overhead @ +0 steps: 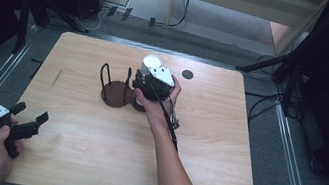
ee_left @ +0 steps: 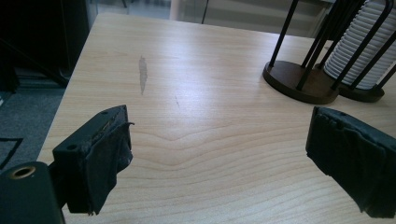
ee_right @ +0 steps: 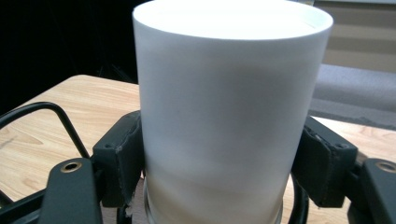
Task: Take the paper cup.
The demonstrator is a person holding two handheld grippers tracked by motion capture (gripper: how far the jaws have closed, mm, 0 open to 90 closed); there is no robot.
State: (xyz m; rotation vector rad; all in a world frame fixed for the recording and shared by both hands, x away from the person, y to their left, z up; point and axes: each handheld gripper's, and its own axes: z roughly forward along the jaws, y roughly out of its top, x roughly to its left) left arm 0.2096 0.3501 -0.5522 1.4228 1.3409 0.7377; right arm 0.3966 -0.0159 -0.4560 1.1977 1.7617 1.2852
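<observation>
at the near left corner of the bench (overhead: 90, 161), the left gripper (overhead: 28, 119) is waiting in a hand, off to the side. its jaws are standing wide apart with nothing between them.

farther in, near the middle of the bench, the right gripper (overhead: 147, 77) is reaching to a dark cup holder (overhead: 119, 94) made of a wooden base and thin black rods. a stack of white cups is sitting in the right side of that holder. the left side is looking bare.

the right jaws are pressing on both sides of the top white cup (ee_right: 224, 116), so they are holding it. this looks like the step of grabbing the top cup to pull it off the stack.

the next move probably calls for a straight lift up, slow, so the cup slips free between the rods and the cups under it stay put.

past the holder, a small dark round spot (overhead: 187, 74) is sitting on the far side of the bench.
</observation>
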